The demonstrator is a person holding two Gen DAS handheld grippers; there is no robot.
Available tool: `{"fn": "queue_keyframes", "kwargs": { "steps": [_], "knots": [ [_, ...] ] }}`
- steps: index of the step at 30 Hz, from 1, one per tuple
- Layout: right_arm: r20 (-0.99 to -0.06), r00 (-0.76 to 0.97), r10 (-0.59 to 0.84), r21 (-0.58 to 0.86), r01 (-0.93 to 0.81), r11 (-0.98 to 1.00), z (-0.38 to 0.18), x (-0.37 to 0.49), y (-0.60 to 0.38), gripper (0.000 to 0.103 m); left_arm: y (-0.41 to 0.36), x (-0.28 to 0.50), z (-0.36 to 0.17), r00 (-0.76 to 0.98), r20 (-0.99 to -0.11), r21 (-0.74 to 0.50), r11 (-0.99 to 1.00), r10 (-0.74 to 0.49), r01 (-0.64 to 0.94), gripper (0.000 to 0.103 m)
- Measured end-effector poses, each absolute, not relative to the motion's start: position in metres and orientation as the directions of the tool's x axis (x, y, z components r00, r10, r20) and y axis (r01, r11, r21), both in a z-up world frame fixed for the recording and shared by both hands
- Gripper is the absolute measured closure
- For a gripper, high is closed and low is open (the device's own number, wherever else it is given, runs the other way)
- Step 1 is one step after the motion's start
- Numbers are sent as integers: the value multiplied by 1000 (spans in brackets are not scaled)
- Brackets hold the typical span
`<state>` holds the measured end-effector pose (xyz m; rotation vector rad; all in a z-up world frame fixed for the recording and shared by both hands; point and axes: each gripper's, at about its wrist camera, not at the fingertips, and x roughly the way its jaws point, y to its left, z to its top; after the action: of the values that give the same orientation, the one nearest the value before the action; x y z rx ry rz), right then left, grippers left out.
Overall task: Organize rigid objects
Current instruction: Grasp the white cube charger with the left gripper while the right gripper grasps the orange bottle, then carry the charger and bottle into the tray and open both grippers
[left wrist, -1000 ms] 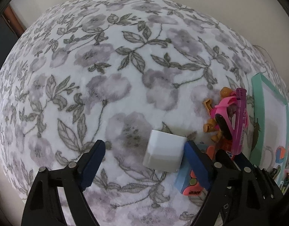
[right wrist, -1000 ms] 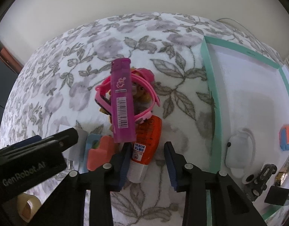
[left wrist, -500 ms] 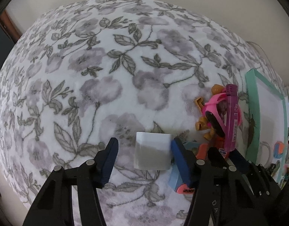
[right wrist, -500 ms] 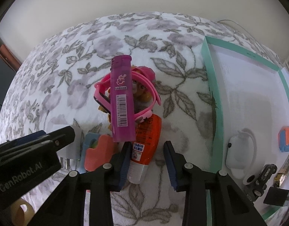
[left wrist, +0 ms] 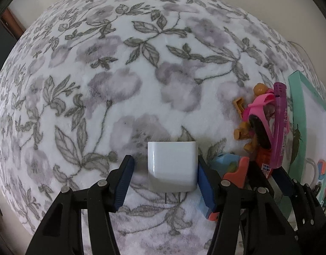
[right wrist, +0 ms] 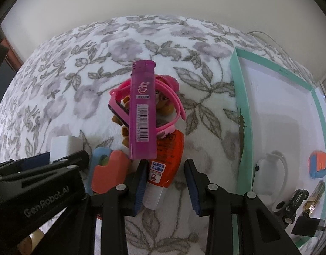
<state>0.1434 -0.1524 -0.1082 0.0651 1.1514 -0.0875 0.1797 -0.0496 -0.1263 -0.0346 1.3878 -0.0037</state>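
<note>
A white plug charger lies on the floral blanket, prongs toward me. My left gripper straddles it with its jaws closing; the right pad touches the charger's side, while a gap stays at the left pad. The charger also shows in the right wrist view. My right gripper is open around an orange tube. A purple lighter rests on a pink watch and a toy figure. A blue and coral piece lies between the grippers.
A teal-rimmed white tray stands at the right. In it are a white case, a small black toy car, an orange and blue block and a black plug. A tape roll sits at the lower left.
The left gripper's jaws have narrowed from wide apart to close around the white charger, which now looks larger and squarer between them. The right gripper and the pile stay put.
</note>
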Motion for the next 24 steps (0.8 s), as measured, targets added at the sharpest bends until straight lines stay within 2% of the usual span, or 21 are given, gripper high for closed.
{"fn": "queue_keyframes", "kwargs": {
  "steps": [3,5,8,24],
  "knots": [
    [-913,406,-35,6,101,995,-108,142,-156,64,-47,177,-124,187,-982,-20,1000,-17,-13,59],
    [-914,404,-33,10,103,995,-108,143,-156,64,-45,176,-122,186,-982,-20,1000,-17,-13,59],
    [-916,399,-28,15,104,994,-105,142,-158,71,-39,179,-116,176,-984,-35,999,-30,-23,59],
    [-903,422,77,143,126,982,-83,139,-179,75,-14,180,-74,245,-967,-94,993,-73,-73,59]
  ]
}}
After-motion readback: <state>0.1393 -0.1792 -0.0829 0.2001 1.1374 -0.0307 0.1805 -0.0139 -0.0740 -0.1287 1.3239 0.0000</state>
